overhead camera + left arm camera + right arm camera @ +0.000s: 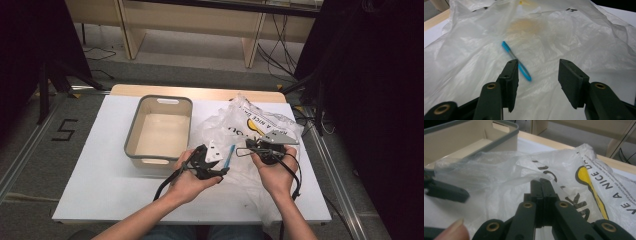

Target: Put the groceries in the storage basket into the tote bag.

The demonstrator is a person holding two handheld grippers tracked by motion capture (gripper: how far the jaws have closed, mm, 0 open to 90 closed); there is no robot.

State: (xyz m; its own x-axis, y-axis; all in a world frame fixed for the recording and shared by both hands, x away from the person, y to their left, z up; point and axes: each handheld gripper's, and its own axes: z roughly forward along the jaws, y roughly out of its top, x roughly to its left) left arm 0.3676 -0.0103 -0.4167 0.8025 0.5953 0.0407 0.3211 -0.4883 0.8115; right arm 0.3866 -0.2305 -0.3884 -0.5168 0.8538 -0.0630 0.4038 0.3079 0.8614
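A thin blue pen-like stick (pixel 517 61) (pixel 230 154) lies on a crumpled white plastic bag (pixel 260 122) (pixel 574 37) (pixel 564 162) printed with black letters and a yellow shape. My left gripper (pixel 214 161) (pixel 538 62) hovers just short of the stick, open, with nothing between its jaws; the stick's near end lies just beyond one jaw. My right gripper (pixel 248 145) (pixel 541 182) is shut, its tips pinching a fold of the bag's film and holding it up off the table.
A beige bin with a grey rim (pixel 131 135) (pixel 506 135) stands empty at the table's middle left, close to the left hand. The white table top (pixel 95 165) has bare room at the left and front. Wooden furniture legs and cables lie on the floor beyond.
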